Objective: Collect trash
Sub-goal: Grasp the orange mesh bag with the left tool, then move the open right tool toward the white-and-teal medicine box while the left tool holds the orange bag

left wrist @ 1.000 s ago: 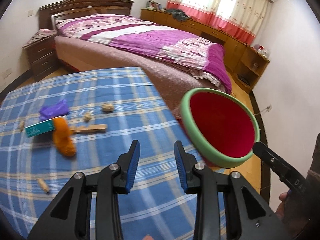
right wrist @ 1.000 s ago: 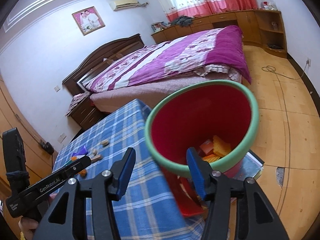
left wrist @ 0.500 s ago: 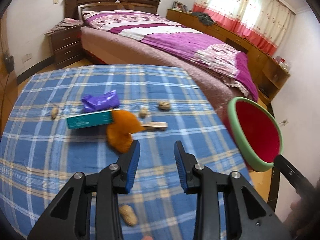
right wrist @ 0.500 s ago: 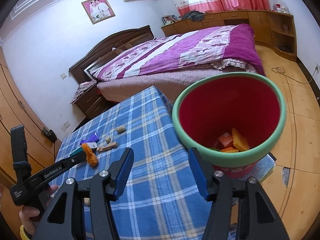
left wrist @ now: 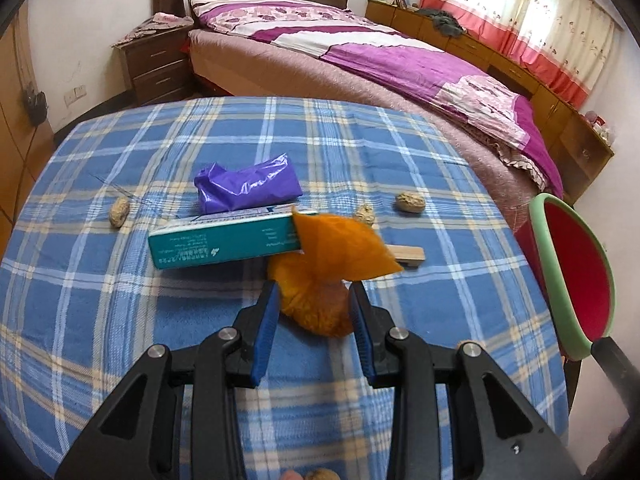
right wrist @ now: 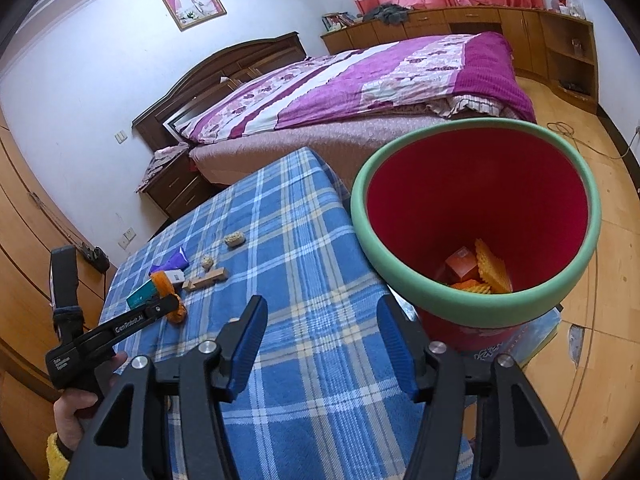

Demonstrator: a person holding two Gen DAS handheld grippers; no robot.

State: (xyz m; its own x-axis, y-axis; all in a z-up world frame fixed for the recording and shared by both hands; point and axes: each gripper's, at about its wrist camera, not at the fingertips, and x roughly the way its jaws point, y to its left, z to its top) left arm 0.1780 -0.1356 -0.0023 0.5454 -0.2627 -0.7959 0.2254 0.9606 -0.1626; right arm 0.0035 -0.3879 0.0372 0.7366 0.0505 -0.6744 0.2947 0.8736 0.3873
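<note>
Both grippers gape: the left gripper (left wrist: pixel 312 304) straddles the orange wrapper (left wrist: pixel 320 276) (pads apart), the right gripper (right wrist: pixel 322 332) empty beside the bin (right wrist: pixel 472 304).

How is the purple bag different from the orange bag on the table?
The purple bag is crumpled into a roll behind the teal box; the orange bag spreads wider, in front. The orange bag sits between the left tongs; the purple bag lies clear of them. Both rest on the checked tablecloth.
</note>
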